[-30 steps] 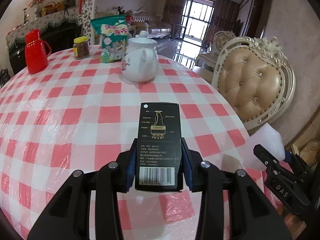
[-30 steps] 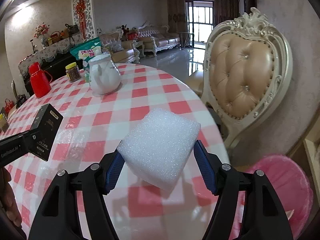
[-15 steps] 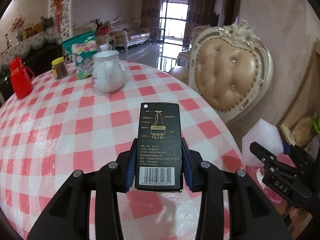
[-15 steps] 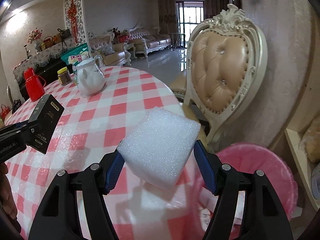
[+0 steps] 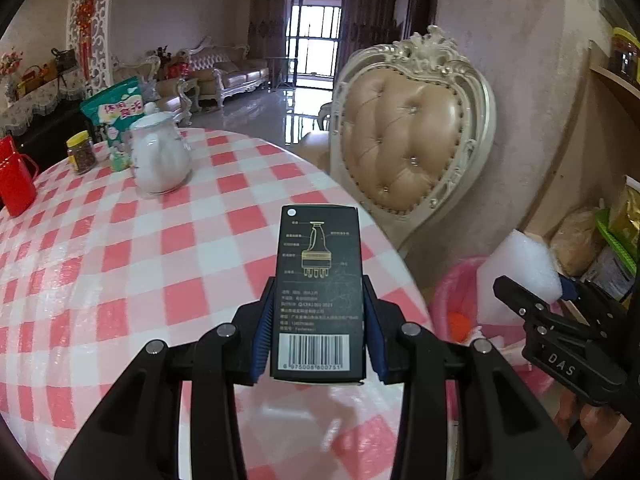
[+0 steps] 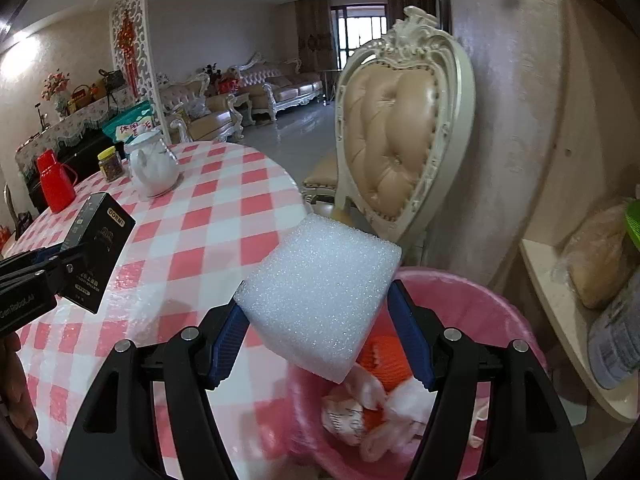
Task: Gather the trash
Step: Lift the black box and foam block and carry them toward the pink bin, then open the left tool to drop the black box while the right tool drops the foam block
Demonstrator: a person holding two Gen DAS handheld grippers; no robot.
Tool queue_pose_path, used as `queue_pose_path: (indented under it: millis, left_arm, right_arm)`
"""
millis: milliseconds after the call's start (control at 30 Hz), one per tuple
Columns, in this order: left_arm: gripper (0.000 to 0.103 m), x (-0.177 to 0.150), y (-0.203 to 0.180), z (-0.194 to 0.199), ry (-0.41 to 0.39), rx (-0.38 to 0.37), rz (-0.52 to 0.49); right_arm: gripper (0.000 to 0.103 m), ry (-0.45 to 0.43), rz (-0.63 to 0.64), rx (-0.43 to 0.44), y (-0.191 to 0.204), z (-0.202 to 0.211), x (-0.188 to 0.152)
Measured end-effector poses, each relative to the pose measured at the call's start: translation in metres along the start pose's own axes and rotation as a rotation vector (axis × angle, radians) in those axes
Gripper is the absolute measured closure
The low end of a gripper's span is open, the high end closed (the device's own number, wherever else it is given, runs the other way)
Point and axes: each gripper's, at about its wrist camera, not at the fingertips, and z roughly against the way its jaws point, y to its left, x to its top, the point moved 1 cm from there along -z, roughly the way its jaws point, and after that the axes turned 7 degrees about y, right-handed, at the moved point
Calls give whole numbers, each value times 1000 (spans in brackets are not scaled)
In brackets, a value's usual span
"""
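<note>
Two grippers loaded: left gripper [image 5: 318, 344] clamps a black box [image 5: 318, 292] above the checked table [image 5: 120, 264]; right gripper [image 6: 320, 336] clamps a foam block [image 6: 320, 296] over the pink bin [image 6: 480, 312] beside that table.

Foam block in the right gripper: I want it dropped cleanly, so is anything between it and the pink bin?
Nothing visible is. The foam block, clamped in the right gripper, hangs over the near rim of the open pink bin; only trash already inside lies below.
</note>
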Motion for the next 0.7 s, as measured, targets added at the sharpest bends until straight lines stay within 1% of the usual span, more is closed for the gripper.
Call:
queue_pose_path:
  millis: [267,467,700]
  left_arm:
    - [65,-4,-43,-5,11,-39,-36]
    - [65,-5,-79,-12,14,-84,-68]
    - [65,-6,-110,-23,26,-134,-96]
  right_arm:
    - [38,-4,-28,-19,-37,9,-6]
    - [38,-3,-46,-41,-65,13,-10]
    - [38,0,-69,-62,-91,12,-16]
